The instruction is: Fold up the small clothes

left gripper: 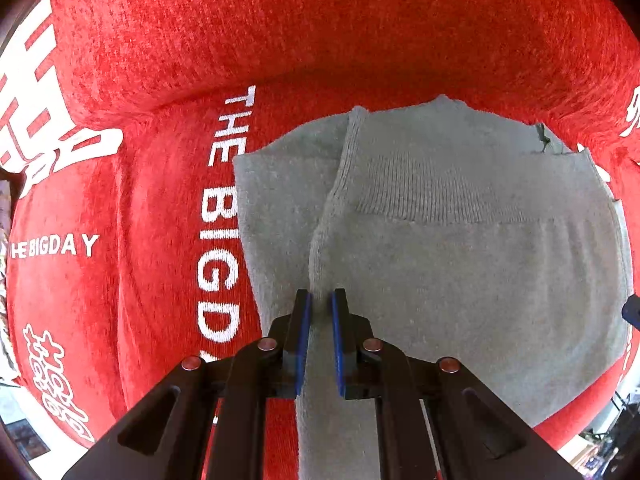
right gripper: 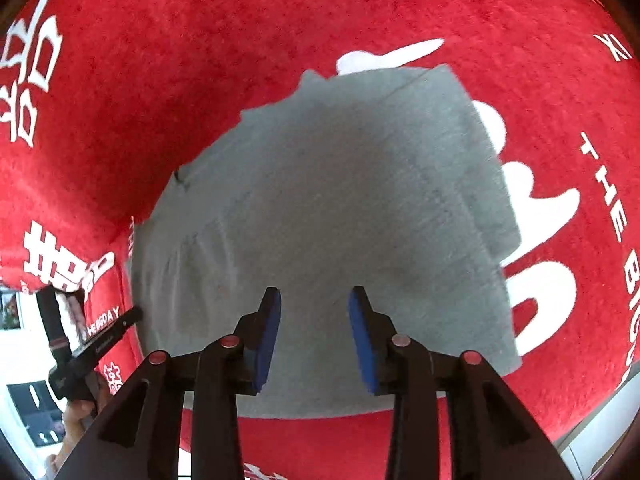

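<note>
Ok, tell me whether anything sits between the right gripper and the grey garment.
Nothing visible does. The right gripper hangs over the grey garment with its jaws apart and only bare cloth below them. The garment lies on the red blanket, and the left gripper pinches its folded edge off to the side, not in the way.

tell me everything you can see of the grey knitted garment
The grey knitted garment is soft, fine-ribbed fabric with a ribbed band across it and a raised folded edge. It lies partly folded on the red plush cloth with white lettering. The left gripper pinches that edge; the right gripper hovers open above it.
</note>
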The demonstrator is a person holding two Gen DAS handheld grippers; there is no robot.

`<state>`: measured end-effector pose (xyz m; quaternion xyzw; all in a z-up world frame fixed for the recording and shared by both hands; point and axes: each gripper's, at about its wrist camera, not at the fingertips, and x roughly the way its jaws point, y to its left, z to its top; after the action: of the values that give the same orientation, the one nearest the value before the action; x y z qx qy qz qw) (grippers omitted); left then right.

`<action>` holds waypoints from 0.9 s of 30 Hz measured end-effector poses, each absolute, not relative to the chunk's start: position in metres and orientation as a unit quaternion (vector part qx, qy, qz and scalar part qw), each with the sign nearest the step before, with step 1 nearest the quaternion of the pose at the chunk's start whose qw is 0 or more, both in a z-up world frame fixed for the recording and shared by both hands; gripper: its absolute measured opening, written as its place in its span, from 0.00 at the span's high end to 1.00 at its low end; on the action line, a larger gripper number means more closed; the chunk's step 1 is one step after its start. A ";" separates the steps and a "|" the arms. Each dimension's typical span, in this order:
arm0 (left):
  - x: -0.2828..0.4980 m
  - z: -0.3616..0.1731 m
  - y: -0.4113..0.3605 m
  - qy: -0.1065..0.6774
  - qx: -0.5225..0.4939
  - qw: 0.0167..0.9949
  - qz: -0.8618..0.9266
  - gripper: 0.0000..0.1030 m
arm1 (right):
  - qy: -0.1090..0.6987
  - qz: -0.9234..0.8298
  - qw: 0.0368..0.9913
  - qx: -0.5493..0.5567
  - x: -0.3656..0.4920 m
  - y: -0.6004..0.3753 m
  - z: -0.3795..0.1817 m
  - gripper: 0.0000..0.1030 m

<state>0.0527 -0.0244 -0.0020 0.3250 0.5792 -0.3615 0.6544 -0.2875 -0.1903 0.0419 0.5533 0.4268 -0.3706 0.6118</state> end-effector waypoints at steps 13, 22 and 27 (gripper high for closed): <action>0.049 -0.002 -0.002 0.598 0.321 0.655 -0.333 0.04 | 0.442 -0.340 0.613 0.560 -0.257 -0.173 0.033 0.55; 0.050 0.010 0.015 0.581 0.315 0.682 -0.314 0.00 | 0.450 -0.314 0.621 0.560 -0.230 -0.157 0.031 0.43; 0.059 0.005 0.021 0.591 0.313 0.685 -0.290 0.00 | 0.453 -0.295 0.627 0.561 -0.216 -0.143 0.031 0.34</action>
<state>0.0594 0.0213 0.0054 0.3128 0.5908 -0.2901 0.6848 -0.2158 -0.1435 0.0309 0.5605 0.4535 -0.2948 0.6271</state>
